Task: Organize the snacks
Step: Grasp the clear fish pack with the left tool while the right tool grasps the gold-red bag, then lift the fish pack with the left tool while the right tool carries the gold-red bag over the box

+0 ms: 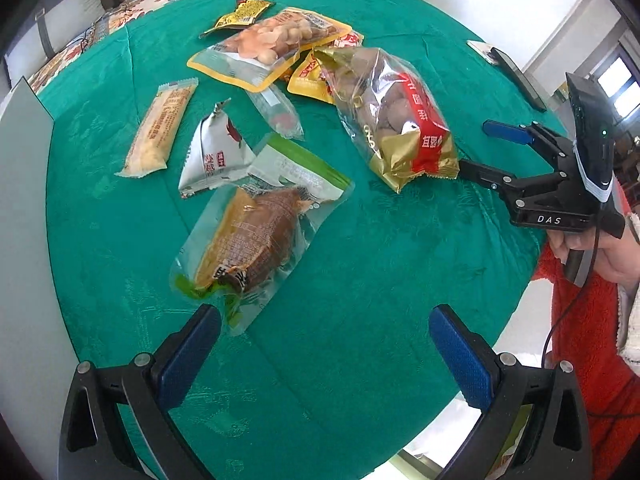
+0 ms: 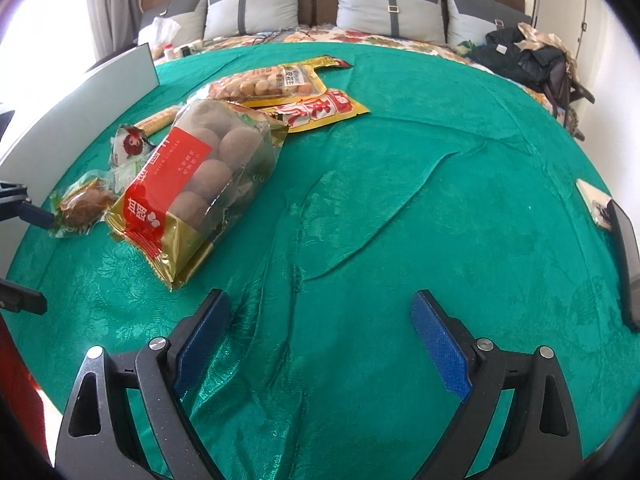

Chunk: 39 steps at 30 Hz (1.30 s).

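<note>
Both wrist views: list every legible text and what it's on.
"DAS": body of the right hand-held gripper.
"DRIED LONGAN", small and faint: red label of the longan bag.
Chinese print on the other snack packets: too small or warped to read.

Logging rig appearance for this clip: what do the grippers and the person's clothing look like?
Both grippers, left and right, are black linkage frames with silver pivot pins and blue textured pads. The right gripper's body reads "DAS" in white, carries a black camera pod with a green light, and trails a black cable. The sleeve is fuzzy red with a white cuff.
</note>
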Each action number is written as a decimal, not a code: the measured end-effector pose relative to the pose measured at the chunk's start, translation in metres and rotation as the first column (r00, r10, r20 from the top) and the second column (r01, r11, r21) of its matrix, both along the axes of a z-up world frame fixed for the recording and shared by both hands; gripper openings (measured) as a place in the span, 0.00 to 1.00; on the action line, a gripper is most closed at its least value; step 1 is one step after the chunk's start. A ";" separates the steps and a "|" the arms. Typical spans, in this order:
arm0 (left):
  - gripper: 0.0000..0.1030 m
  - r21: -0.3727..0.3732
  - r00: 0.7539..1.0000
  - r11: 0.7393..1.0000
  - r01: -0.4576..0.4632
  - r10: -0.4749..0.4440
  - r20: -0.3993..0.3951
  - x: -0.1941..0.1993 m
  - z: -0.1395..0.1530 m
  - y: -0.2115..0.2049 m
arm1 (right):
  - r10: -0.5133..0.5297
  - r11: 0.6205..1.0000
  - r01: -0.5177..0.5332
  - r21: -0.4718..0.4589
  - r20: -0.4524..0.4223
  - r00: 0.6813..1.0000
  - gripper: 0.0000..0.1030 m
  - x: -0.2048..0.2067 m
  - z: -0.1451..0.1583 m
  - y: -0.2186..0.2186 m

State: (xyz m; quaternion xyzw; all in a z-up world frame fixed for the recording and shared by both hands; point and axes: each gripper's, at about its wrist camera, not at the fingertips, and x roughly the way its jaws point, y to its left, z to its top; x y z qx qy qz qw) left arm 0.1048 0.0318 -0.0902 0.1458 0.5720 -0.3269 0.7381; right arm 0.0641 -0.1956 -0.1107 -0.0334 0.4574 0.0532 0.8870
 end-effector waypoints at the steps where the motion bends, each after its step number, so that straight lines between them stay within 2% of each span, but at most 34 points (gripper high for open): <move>1: 1.00 0.010 1.000 1.000 -0.001 0.001 0.005 0.003 0.006 0.002 | 0.001 1.000 -0.001 0.000 0.000 1.000 0.92 0.000 0.000 0.000; 3: 1.00 0.060 1.000 0.998 -0.004 0.002 0.031 0.008 0.014 0.006 | 0.002 1.000 -0.002 -0.002 0.002 1.000 0.92 0.000 0.000 0.000; 6: 1.00 0.175 0.990 0.985 -0.003 -0.022 0.142 0.007 0.017 0.003 | -0.004 1.000 0.004 -0.003 0.004 1.000 0.92 0.001 0.000 0.001; 9: 1.00 0.221 0.979 0.975 0.013 -0.057 0.196 0.012 0.007 -0.011 | -0.007 1.000 0.007 -0.004 0.007 1.000 0.92 0.002 0.000 0.003; 12: 0.99 0.243 0.960 0.970 -0.012 -0.056 0.275 0.023 -0.006 -0.033 | -0.005 1.000 0.005 -0.003 0.008 1.000 0.92 0.002 0.000 0.002; 13: 0.98 0.243 0.962 0.970 -0.023 -0.045 0.270 0.027 -0.011 -0.038 | -0.003 1.000 0.003 -0.003 0.008 1.000 0.92 0.002 0.000 0.002; 15: 0.78 0.243 0.975 0.970 -0.031 -0.025 0.222 0.032 -0.021 -0.044 | -0.002 1.000 0.002 -0.002 0.004 1.000 0.92 0.000 0.000 0.001; 16: 0.74 0.212 0.975 0.976 -0.043 -0.005 0.220 0.032 -0.019 -0.042 | -0.002 1.000 0.002 -0.002 0.002 1.000 0.92 -0.001 0.000 0.000; 18: 0.59 0.193 0.986 0.980 -0.048 0.016 0.167 0.029 -0.020 -0.038 | -0.005 1.000 0.005 0.000 -0.003 1.000 0.92 -0.001 0.000 -0.002; 21: 0.59 0.163 0.997 0.986 -0.034 0.021 0.078 0.012 -0.022 -0.027 | -0.017 1.000 0.017 0.010 -0.007 1.000 0.92 0.001 0.001 -0.005; 24: 0.62 0.173 0.998 0.985 -0.024 0.013 0.064 -0.001 -0.022 -0.025 | -0.029 1.000 0.029 0.001 -0.009 1.000 0.92 0.004 0.001 -0.005; 25: 0.65 0.176 0.997 0.984 -0.033 0.021 0.069 -0.002 -0.021 -0.025 | -0.031 1.000 0.031 -0.004 -0.009 0.999 0.92 0.005 0.000 -0.004; 27: 0.86 0.175 0.994 0.983 -0.056 0.038 0.101 -0.002 -0.020 -0.027 | -0.035 0.999 0.035 -0.003 -0.007 0.999 0.92 0.005 0.000 -0.004; 29: 0.89 0.186 0.990 0.980 -0.077 0.053 0.133 0.001 -0.022 -0.031 | -0.029 1.000 0.029 -0.004 -0.004 1.000 0.92 0.004 0.000 -0.005; 31: 0.91 0.196 0.989 0.975 -0.103 0.079 0.127 0.005 -0.029 -0.031 | -0.027 1.000 0.027 -0.003 -0.004 1.000 0.92 0.002 0.000 -0.006; 32: 0.86 0.168 0.987 0.978 -0.123 0.103 0.122 0.007 -0.029 -0.029 | -0.028 1.000 0.028 -0.001 -0.005 1.000 0.92 0.002 0.000 -0.007; 33: 0.73 0.135 0.986 0.981 -0.139 0.125 0.106 0.007 -0.030 -0.026 | -0.028 1.000 0.028 0.001 -0.006 1.000 0.92 0.001 0.001 -0.008; 34: 0.64 0.099 0.983 0.982 -0.160 0.149 0.106 0.005 -0.027 -0.023 | -0.028 1.000 0.029 0.006 -0.008 1.000 0.92 0.000 0.001 -0.009; 35: 0.55 0.102 0.977 0.978 -0.182 0.169 0.128 0.002 -0.026 -0.022 | -0.029 0.999 0.029 0.013 -0.009 1.000 0.92 0.000 0.001 -0.011; 39: 0.52 0.047 0.954 0.961 -0.272 0.264 0.141 -0.023 -0.023 -0.005 | -0.042 0.998 0.042 0.036 -0.006 0.999 0.92 -0.001 0.002 -0.015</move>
